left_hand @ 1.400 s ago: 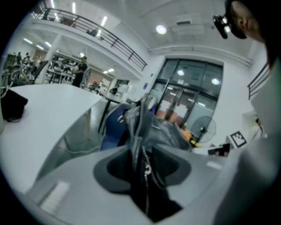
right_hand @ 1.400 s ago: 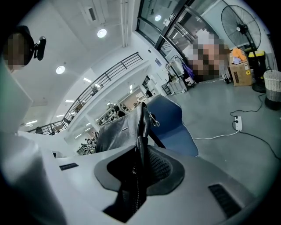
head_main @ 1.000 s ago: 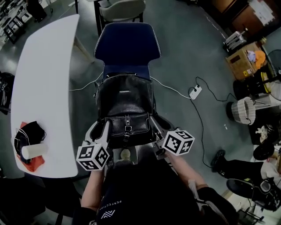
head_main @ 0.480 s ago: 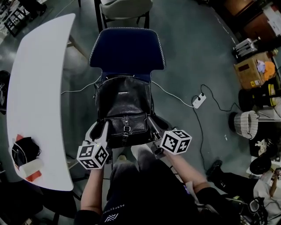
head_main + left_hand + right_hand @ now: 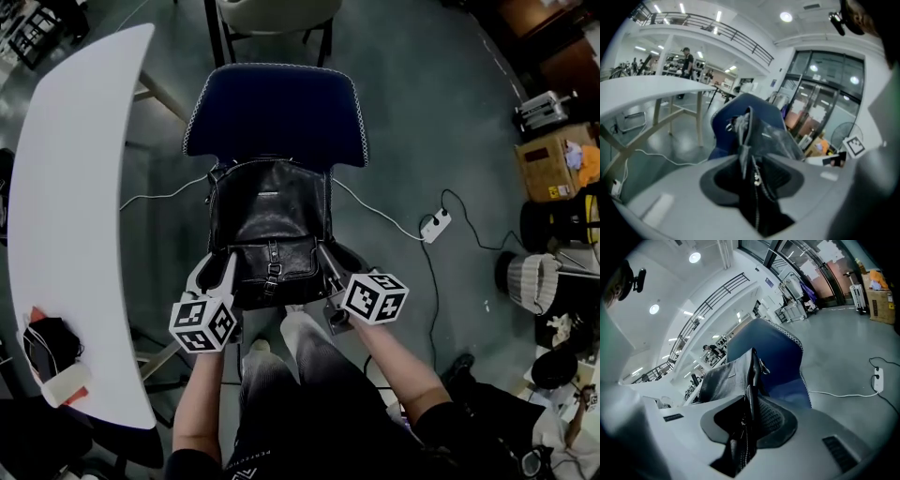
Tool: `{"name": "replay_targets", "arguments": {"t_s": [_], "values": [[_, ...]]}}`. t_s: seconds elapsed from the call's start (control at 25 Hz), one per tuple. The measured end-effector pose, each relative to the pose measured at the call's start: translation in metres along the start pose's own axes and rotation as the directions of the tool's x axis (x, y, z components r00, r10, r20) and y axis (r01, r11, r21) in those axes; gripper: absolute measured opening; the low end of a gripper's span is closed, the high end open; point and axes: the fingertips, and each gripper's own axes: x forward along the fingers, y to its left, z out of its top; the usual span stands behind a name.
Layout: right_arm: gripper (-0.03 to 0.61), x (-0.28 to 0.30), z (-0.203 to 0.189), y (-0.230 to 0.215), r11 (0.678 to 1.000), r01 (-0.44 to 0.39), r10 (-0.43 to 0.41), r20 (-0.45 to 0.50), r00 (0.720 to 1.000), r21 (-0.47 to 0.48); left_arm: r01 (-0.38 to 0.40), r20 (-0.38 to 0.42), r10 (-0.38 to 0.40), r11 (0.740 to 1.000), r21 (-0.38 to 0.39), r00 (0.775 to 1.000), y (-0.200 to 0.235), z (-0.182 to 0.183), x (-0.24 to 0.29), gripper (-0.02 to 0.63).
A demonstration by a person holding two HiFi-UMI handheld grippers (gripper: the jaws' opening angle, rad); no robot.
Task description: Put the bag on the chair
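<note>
White table (image 5: 70,206): curved, running along my left. Blue chair (image 5: 274,112): directly ahead, backrest facing me. Black leather bag (image 5: 270,225): upright over the seat, just in front of the backrest; I cannot tell whether its base rests on the seat. My left gripper (image 5: 214,272): jaws clamped on the bag's left edge, by the zip. My right gripper (image 5: 337,267): jaws clamped on the bag's right edge. Power strip (image 5: 437,225): on the floor, right of the chair.

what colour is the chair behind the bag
Dark blue chair, with pale dotted edging round its backrest; the head view shows it best.
</note>
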Motion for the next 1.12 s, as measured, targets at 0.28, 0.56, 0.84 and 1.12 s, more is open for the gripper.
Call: {"name": "replay_targets", "arguments": {"t_s": [0.28,0.56,0.84,1.12], "values": [[0.074,0.033,0.004,-0.026,1.0,0.028,-0.028,-0.002,1.0,0.005,-0.001,-0.011,0.001,1.0,0.012,1.0,0.016,-0.007,0.043,0.15],[0.074,0.061,-0.004,-0.047,0.998,0.058,-0.058,-0.005,0.998,0.02,-0.006,-0.031,0.008,0.999,0.044,0.999,0.033,-0.019,0.077,0.153],[0.075,0.081,-0.016,-0.064,0.997,0.076,-0.075,-0.032,0.997,0.022,-0.027,-0.041,0.028,0.999,0.03,0.999,0.049,-0.037,0.098,0.156],[0.075,0.092,-0.029,-0.077,0.996,0.085,-0.083,-0.054,0.995,0.031,-0.04,-0.053,0.041,0.999,0.011,0.998,0.057,-0.054,0.107,0.16]]}}
